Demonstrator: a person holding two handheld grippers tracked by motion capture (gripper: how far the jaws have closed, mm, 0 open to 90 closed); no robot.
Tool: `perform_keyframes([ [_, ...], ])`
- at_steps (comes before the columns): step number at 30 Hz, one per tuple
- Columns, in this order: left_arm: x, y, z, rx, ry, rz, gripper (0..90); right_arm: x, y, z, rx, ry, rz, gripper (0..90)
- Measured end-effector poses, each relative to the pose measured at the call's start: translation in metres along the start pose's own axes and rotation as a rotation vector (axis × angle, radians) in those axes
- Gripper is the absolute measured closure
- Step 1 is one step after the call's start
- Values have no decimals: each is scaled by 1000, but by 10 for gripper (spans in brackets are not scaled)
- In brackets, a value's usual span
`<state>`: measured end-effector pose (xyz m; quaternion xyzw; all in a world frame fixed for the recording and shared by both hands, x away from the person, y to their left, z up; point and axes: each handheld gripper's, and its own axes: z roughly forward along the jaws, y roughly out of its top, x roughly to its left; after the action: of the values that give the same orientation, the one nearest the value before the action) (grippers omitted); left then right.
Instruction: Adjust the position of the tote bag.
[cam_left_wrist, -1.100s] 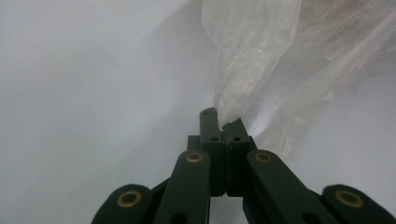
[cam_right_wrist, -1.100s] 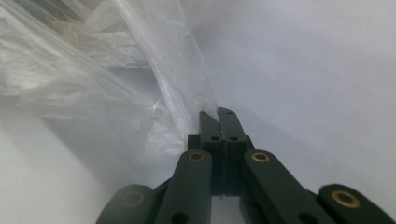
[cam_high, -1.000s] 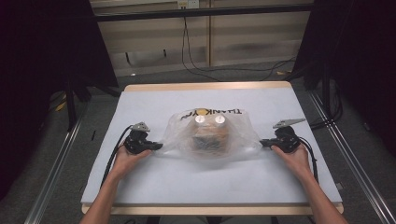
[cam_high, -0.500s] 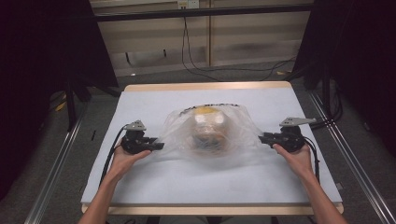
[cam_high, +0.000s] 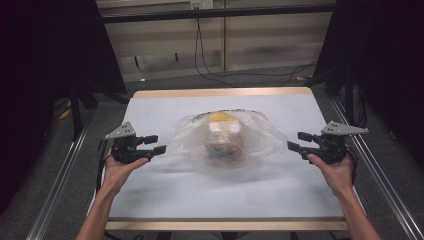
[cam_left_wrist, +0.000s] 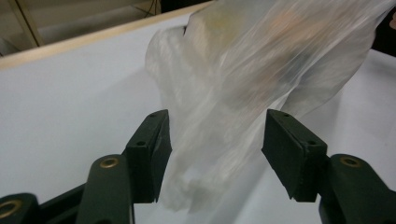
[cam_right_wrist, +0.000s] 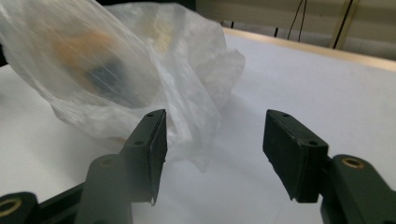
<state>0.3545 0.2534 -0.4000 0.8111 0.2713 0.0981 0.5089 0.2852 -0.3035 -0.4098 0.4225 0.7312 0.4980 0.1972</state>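
bag's place: the clear plastic bag (cam_high: 227, 140) sits in the middle of the white table (cam_high: 165, 195), slumped over its contents, with a gripper off each side.
left gripper (cam_high: 152, 145): jaws have just been opening and stand well apart; in the left gripper view a loose fold of bag film (cam_left_wrist: 210, 154) hangs between the pads without being pinched.
right gripper (cam_high: 299, 141): jaws have likewise just been opening; in the right gripper view the bag (cam_right_wrist: 140, 70) lies ahead and toward the left jaw, its edge near that pad, nothing clamped.
bearing: the bag lies straight ahead of each pair of jaws, its wider spread running from one gripper to the other.
nearer hand: about equal; the left seems a shade closer to the film.
hard to make out: the contents are blurred, a yellow-topped lump (cam_high: 220, 117) over something darker; I cannot tell what they are, or where the bag's mouth is.
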Motion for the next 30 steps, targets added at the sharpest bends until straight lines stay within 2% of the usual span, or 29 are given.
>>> perform_keyframes([
  [5, -15, 17, 6, -32, -45, 44, 409, 12, 12, -6, -32, 15, -25, 403],
  [8, -21, 26, 17, -46, -81, 63, 444, 19, 21, -4, -57, 60, -37, 424],
  [9, -22, 29, 21, -48, -92, 65, 463, 21, 24, -2, -60, 89, -42, 436],
  [10, -24, 32, 27, -54, -107, 65, 484, 24, 27, 1, -54, 111, -48, 444],
  [11, -25, 34, 32, -47, -111, 74, 495, 29, 29, 6, -46, 114, -60, 445],
  [12, -27, 37, 37, -47, -118, 79, 498, 36, 34, 16, -34, 143, -78, 447],
  [14, -31, 41, 47, -42, -137, 85, 496, 40, 37, 21, -27, 157, -91, 440],
  [16, -33, 45, 54, -30, -148, 100, 474, 48, 44, 32, -13, 191, -113, 420],
  [19, -35, 49, 64, -34, -169, 81, 433, 59, 53, 46, -9, 242, -138, 370],
  [21, -35, 49, 70, -22, -177, 92, 402, 65, 57, 56, -5, 274, -149, 333],
  [24, -39, 49, 79, -21, -202, 92, 340, 73, 63, 73, 20, 289, -167, 255],
  [25, -40, 49, 82, -19, -207, 85, 340, 73, 63, 73, 20, 289, -167, 255],
  [27, -41, 47, 90, 14, -202, 105, 307, 73, 63, 80, 34, 299, -167, 243],
  [29, -42, 44, 93, 49, -204, 110, 314, 73, 62, 86, 44, 316, -161, 233],
  [30, -44, 42, 94, 54, -213, 107, 344, 74, 61, 88, 48, 319, -166, 238],
])
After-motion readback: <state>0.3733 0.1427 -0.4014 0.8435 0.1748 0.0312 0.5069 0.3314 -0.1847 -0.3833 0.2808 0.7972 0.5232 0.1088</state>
